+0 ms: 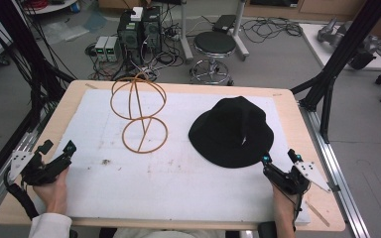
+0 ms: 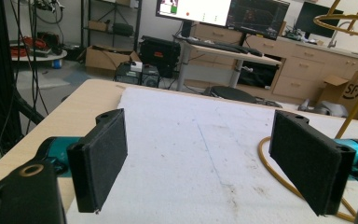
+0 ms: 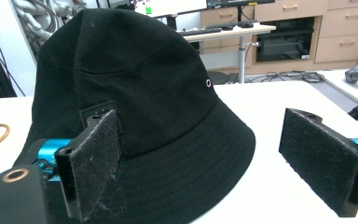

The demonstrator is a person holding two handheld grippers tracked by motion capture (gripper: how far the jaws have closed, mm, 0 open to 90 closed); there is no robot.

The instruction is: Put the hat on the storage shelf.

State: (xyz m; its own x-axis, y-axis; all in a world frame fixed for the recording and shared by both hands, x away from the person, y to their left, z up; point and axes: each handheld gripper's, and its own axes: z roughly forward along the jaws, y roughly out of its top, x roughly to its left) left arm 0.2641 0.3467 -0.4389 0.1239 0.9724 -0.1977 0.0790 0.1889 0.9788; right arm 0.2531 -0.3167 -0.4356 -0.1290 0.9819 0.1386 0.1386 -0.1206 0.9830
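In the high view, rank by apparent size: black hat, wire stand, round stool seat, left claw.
1. Black hat
2. Wire stand
3. Round stool seat, though it sits farther from the camera
4. Left claw

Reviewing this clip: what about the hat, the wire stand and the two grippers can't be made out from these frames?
- Hat: its far side and inside are hidden by its own crown and brim. In the right gripper view its left part is cut off by the edge and the near jaw.
- Wire stand: in the left gripper view the right edge cuts it off.
- Small label on the hat: too small to read.
- Left gripper and right gripper: jaws apart, holding nothing.
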